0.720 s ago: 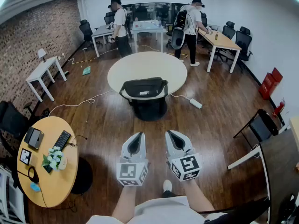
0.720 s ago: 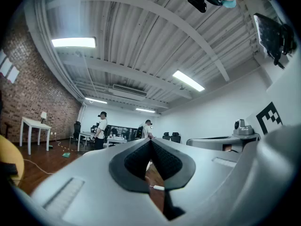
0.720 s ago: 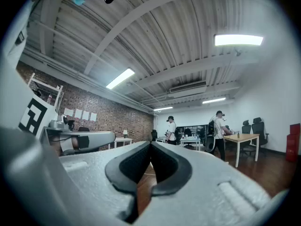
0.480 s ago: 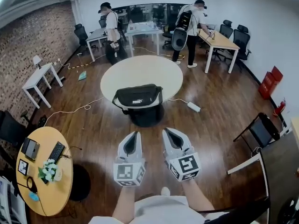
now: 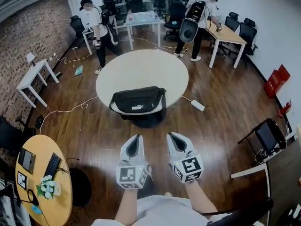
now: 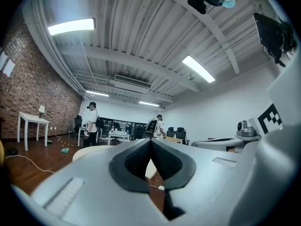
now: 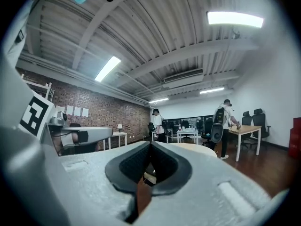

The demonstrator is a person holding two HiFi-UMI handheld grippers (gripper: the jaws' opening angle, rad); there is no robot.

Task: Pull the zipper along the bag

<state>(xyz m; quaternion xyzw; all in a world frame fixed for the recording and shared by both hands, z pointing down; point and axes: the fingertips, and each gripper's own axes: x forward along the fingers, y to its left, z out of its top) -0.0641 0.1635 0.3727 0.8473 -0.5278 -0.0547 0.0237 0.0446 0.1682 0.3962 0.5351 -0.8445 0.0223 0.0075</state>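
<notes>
A black bag (image 5: 138,100) lies at the near edge of a round cream table (image 5: 141,67), its long side facing me. Both grippers hang side by side over the wooden floor, well short of the table and apart from the bag. The left gripper (image 5: 137,138) is shut with nothing between its pads; in its own view the left gripper (image 6: 150,141) has its dark pads meeting at the tip. The right gripper (image 5: 173,136) is likewise shut and empty, and its own view shows the right gripper (image 7: 150,145) pointing level toward the table. No zipper detail is visible from here.
A power strip (image 5: 197,105) with its cable lies on the floor right of the table. A round wooden table (image 5: 42,182) with a keyboard and flowers stands lower left, a dark chair (image 5: 264,136) at the right. Two persons (image 5: 94,22) (image 5: 200,13) stand by desks at the back.
The table and bag have come nearer in the head view. The person at the back left has walked further left. Both grippers keep their place and stay shut.
</notes>
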